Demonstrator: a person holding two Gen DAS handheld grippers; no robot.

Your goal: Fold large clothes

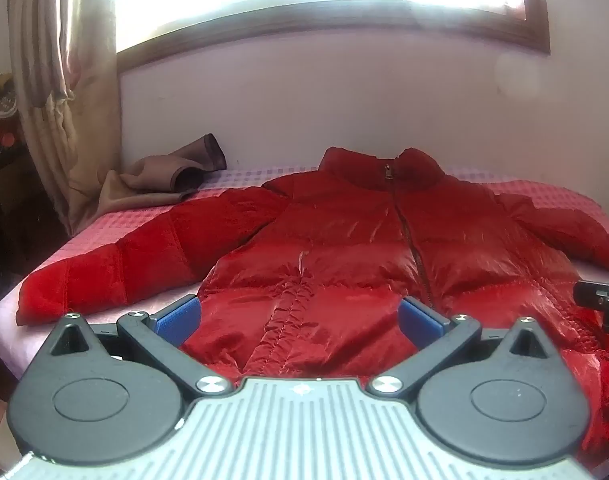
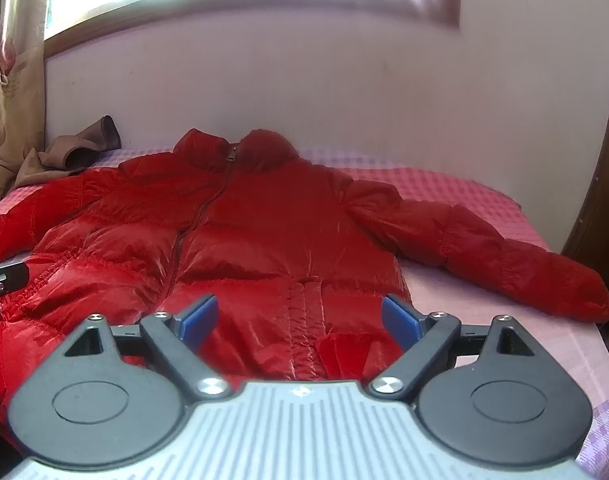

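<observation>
From the left wrist view, the left hand-held gripper (image 1: 299,316) has its blue-padded fingers (image 1: 176,322) spread wide with nothing between them. Straight ahead of it lies the red puffer jacket (image 1: 344,248), spread front-up on the bed (image 1: 116,224) with its zipper closed and collar at the far end near the wall. One sleeve (image 1: 116,264) stretches out to the gripper's left across the pink checked cover. A brown garment (image 1: 168,180) sits crumpled at the far left, beside a curtain (image 1: 64,80). At the right edge, part of the right hand-held gripper (image 1: 602,300) shows above the jacket.

From the right wrist view, the right hand-held gripper (image 2: 298,318) is likewise wide open and empty, its fingers (image 2: 400,320) poised over the jacket's lower hem. The jacket (image 2: 264,232) fills the area ahead, and the other sleeve (image 2: 504,256) extends to the gripper's right. The brown garment (image 2: 80,148) is far left.
</observation>
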